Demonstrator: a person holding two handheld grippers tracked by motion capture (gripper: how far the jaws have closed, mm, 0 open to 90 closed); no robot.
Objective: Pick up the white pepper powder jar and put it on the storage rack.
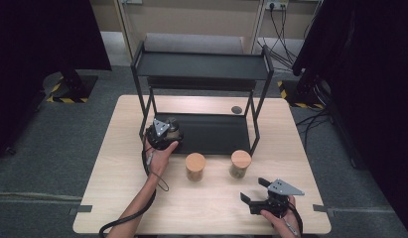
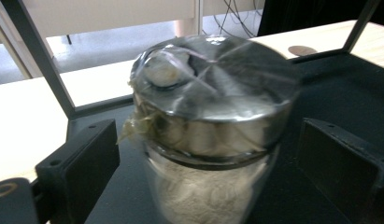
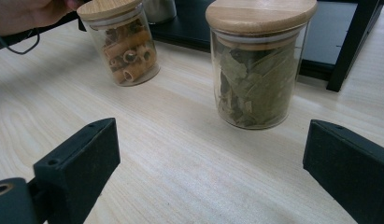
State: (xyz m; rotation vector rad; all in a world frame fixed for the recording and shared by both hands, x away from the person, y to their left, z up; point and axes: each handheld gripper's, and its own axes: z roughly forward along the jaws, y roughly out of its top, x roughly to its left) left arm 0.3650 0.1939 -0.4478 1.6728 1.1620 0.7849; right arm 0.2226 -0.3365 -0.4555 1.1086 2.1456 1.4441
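Note:
A glass jar (image 2: 213, 116) with a shiny metal lid and pale powder inside stands on the left end of the black rack's lower shelf (image 1: 216, 135). My left gripper (image 1: 166, 131) is open around this jar (image 1: 173, 126), one jaw on each side with a small gap to the glass. On the table in front of the rack stand two wooden-lidded jars: one with pasta tubes (image 1: 195, 166) (image 3: 126, 46), one with dried leaves (image 1: 240, 163) (image 3: 255, 70). My right gripper (image 1: 252, 189) (image 3: 210, 158) is open and empty, low over the table, facing the leaf jar.
The rack has an upper shelf (image 1: 201, 65) on thin black posts that frame the lower shelf. A round dark cable port (image 1: 236, 109) sits in the table behind the rack. Bare wooden table (image 1: 122, 198) lies at the front left.

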